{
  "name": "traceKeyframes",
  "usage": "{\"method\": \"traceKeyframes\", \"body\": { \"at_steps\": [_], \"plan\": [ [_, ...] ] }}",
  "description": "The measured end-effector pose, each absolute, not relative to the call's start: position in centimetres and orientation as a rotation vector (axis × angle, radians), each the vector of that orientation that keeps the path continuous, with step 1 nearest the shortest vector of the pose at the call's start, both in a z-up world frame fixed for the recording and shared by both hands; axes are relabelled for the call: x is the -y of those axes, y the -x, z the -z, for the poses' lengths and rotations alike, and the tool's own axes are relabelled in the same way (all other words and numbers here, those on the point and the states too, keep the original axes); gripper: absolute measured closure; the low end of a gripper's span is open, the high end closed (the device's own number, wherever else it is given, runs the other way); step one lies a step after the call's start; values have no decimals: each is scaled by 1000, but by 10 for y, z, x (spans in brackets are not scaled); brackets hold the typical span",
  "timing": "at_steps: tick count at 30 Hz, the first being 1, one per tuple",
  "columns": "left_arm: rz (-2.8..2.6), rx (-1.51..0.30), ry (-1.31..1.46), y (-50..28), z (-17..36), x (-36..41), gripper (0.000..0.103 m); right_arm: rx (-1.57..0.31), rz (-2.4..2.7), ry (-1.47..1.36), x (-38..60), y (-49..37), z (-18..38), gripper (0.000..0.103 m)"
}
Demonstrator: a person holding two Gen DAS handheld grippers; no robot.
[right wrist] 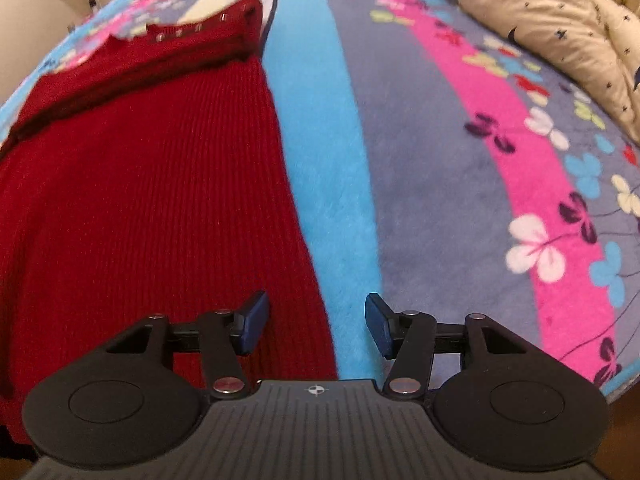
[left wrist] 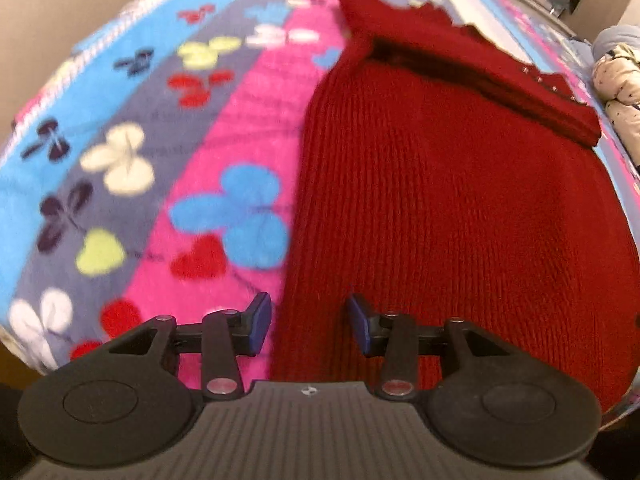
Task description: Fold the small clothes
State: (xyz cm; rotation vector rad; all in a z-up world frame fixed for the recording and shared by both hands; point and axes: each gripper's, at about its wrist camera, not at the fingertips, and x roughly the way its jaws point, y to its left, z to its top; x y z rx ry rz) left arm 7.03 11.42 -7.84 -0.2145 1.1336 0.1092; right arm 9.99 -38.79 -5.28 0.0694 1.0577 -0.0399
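Nearest to you, your left gripper (left wrist: 309,325) points down over the near left edge of the red knit sweater (left wrist: 440,200), its blue pads (left wrist: 259,322) parted with nothing pinched between them; one pad hangs over the pink stripe of the blanket (left wrist: 132,132), the other over the red ribbing. Your right gripper (right wrist: 316,325) mirrors it at the sweater's near right edge, jaws likewise apart and empty, the left pad over the knit and the right pad over the blue stripe. Whether any pad actually touches the fabric cannot be told from these views. Each gripper body carries only a small round crosshair mark at its centre; no readable brand, label or writing appears on it, and none on the sweater. The sweater lies flat on the fleece blanket, ribs running away from you, its far part folded back across the body as a thick band. In the right wrist view that band shows a row of small pale studs (right wrist: 192,30) along its far edge. The blanket spreads out around it in blue, grey-purple and pink stripes scattered with butterfly and heart shapes. Farther off, at the blanket's far right, sits a bunched cream quilted garment (right wrist: 560,28) printed with small dark stars, well apart from the sweater.
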Motion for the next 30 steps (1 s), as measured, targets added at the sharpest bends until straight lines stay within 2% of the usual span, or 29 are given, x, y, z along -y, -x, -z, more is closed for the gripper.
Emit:
{"method": "traceKeyframes", "body": {
  "at_steps": [14,25,30],
  "plan": [
    [-120,-1124,238,-70,75,-116,55,-1070,74,-119,400,-101,56,41],
    [-154,-1123,323,-63,72,-133,55,-1079,61,-93,396,-103,57,40],
    [-107,-1145,257,-63,74,-121,55,-1096,50,-98,395,-103,60,43]
  ]
}}
